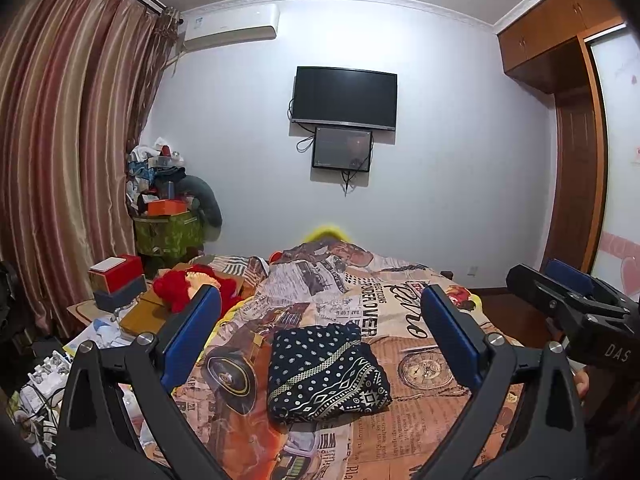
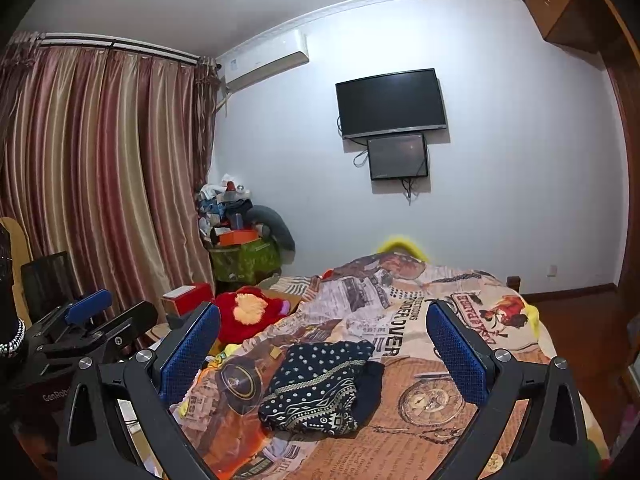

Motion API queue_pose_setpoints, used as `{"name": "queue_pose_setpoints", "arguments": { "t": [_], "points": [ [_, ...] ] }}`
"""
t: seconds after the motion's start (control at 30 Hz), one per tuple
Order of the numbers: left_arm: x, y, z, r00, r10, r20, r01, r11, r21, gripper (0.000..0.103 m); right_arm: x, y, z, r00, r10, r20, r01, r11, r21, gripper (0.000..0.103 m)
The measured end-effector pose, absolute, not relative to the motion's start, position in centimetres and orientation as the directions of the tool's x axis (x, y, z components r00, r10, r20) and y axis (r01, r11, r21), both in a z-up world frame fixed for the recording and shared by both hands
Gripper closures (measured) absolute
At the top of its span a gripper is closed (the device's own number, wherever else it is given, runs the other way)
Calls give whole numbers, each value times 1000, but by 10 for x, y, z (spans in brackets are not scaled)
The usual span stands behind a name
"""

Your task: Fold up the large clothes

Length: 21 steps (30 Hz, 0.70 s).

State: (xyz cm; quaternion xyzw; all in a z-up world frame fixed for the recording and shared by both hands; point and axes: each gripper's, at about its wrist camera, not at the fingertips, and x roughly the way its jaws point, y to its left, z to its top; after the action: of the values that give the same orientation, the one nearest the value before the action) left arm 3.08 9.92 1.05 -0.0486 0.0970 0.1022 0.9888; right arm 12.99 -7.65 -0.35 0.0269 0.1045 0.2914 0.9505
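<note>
Here, folded garment [image 1: 326, 372] on bed [image 1: 420, 360], both grippers' jaws apart, green bin [image 1: 168, 232] heaped with clutter.

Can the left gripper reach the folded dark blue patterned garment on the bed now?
Probably yes. The left gripper is open and points at the folded dark blue patterned garment, which lies flat on the printed bedcover. Nothing stands between them.

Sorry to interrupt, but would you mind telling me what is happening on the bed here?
A person holds two grippers above a bed covered with a newspaper-print sheet. A dark patterned garment lies folded into a compact bundle on it. The left gripper and right gripper are both open, apart from the cloth and holding nothing. A red plush toy sits at the bed's left side.
</note>
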Motion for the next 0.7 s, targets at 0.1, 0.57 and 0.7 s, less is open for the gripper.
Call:
{"name": "queue_pose_setpoints", "arguments": {
  "t": [0.1,0.57,0.7],
  "points": [
    [31,99,8,959,195,-205,-215,974,-79,2,130,-76,-4,809,559,-183,-549,829,110,0],
    [34,95,3,961,172,-216,-194,978,-82,2,130,-76,-4,812,555,-183,-544,832,108,0],
    [35,95,3,962,161,-221,-184,979,-88,2,130,-77,-4,811,555,-183,-545,832,106,0]
  ]
}}
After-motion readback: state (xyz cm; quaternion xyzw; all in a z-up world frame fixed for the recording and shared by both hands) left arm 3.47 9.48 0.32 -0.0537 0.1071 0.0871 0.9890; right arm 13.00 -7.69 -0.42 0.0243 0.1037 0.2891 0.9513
